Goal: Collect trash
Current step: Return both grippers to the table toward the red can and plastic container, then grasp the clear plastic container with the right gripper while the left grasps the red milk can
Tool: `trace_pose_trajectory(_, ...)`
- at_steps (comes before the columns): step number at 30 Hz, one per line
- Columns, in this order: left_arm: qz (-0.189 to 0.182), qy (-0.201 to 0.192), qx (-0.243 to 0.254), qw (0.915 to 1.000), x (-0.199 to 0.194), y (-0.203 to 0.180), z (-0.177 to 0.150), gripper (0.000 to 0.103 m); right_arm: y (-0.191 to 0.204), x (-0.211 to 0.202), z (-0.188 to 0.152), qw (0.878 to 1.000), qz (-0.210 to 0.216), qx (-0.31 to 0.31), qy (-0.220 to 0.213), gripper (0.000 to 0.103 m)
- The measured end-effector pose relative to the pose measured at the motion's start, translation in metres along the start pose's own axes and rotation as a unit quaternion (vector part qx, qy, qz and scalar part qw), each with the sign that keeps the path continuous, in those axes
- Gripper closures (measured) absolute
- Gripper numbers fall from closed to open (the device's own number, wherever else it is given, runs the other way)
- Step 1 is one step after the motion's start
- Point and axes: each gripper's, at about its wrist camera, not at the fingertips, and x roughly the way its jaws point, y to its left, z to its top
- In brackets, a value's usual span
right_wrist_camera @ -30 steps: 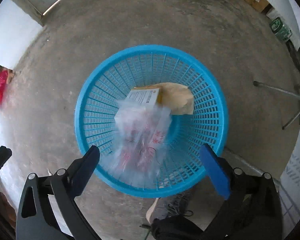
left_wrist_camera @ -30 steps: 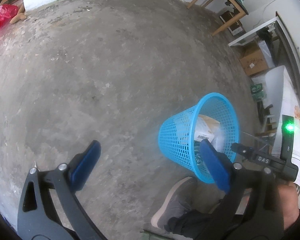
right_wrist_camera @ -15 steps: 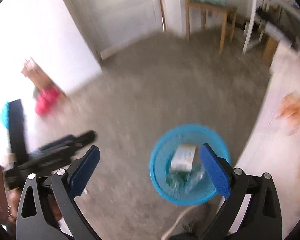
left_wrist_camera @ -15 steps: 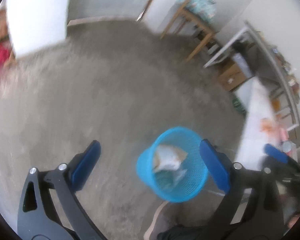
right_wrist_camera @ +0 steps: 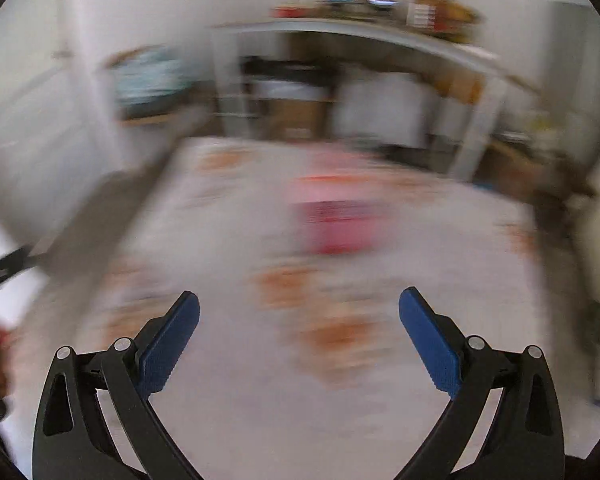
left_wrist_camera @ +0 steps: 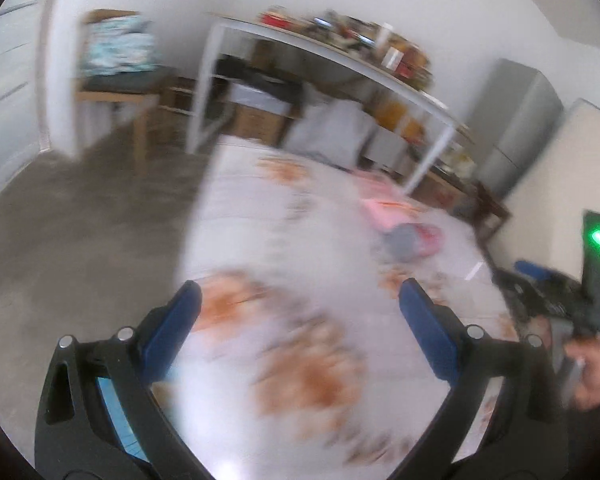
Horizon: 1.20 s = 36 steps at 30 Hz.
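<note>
Both views are blurred by motion. My left gripper is open and empty above a white surface with orange patterns. My right gripper is open and empty above the same surface. Pink and red items lie farther along it, and they show as a pink-red blur in the right wrist view. A sliver of the blue basket shows behind my left gripper's left finger. The right gripper also appears at the right edge of the left wrist view.
A white shelf table loaded with clutter stands behind the surface, with boxes under it. A wooden table with a patterned bundle stands at the left. Grey concrete floor lies to the left. A grey cabinet stands at the right.
Both grippers swung up from the blue basket on the floor to face the white patterned surface. The bag dropped into the basket. Both stay open.
</note>
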Motion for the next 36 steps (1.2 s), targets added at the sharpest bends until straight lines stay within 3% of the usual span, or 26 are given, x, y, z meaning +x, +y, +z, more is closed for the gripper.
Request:
trace_pose_trajectory(3,-0.034,0.025,0.002,0.9991,0.044,-0.035,-0.003,0.008,-0.039,0.023,0.006,0.997,-0.078,-0.009,0.014,0.006)
trace_pose_trajectory(8,-0.047,0.048,-0.003,0.9977,0.075,-0.051,-0.029,0.008,-0.017,0.048,-0.011,0.986,-0.142,-0.079,-0.022,0.006)
trace_pose_trajectory(16,-0.04,0.073,-0.028,0.9961,0.09,-0.021,-0.042,0.008,0.003,0.099,-0.019,0.971,-0.198,-0.134,-0.007,0.006)
trace_pose_trajectory(19,-0.041,0.07,-0.033,0.9962,0.089,-0.015,-0.04,0.008,0.007,0.099,-0.023,0.974,-0.178,-0.142,0.003,0.006)
trace_pose_trajectory(22,-0.047,0.067,-0.039,0.9959,0.088,-0.014,-0.04,0.008,0.017,0.093,-0.031,0.965,-0.199,-0.169,-0.023,0.006)
trace_pose_trajectory(26,-0.054,0.067,-0.043,0.9954,0.098,-0.014,-0.038,0.008,0.013,0.089,-0.04,0.96,-0.23,-0.146,-0.065,0.006)
trace_pose_trajectory(28,-0.059,0.068,-0.043,0.995,0.101,-0.015,-0.039,0.008,0.018,0.089,-0.045,0.951,-0.253,-0.16,-0.082,0.006)
trace_pose_trajectory(36,-0.075,0.068,-0.039,0.9941,0.112,-0.015,-0.04,0.008,0.004,0.12,-0.039,0.939,-0.299,-0.157,-0.066,0.006)
